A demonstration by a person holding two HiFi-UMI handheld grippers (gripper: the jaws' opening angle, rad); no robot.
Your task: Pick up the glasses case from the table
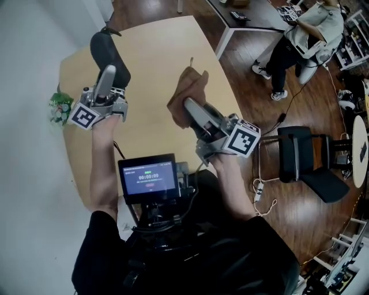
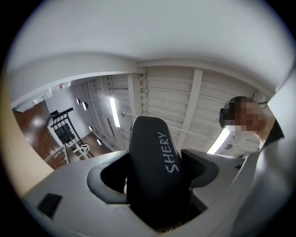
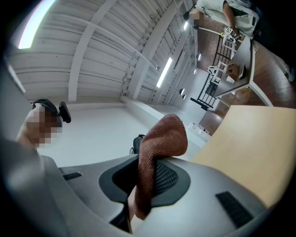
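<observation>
The black glasses case [image 1: 107,53], printed with pale letters, is off the table, and my left gripper [image 1: 109,74] is shut on its lower end. In the left gripper view the case [image 2: 152,162] stands upright between the jaws and points toward the ceiling. My right gripper [image 1: 191,107] is shut on a brown cloth [image 1: 187,92], which hangs over the wooden table [image 1: 155,52]. In the right gripper view the cloth [image 3: 155,157] is pinched between the pads and folds over the top.
A small green plant [image 1: 57,108] sits at the table's left edge. A person [image 1: 305,34] stands at the top right by a dark desk [image 1: 248,17]. A black chair [image 1: 305,158] stands to the right. A small screen [image 1: 149,177] is mounted near my chest.
</observation>
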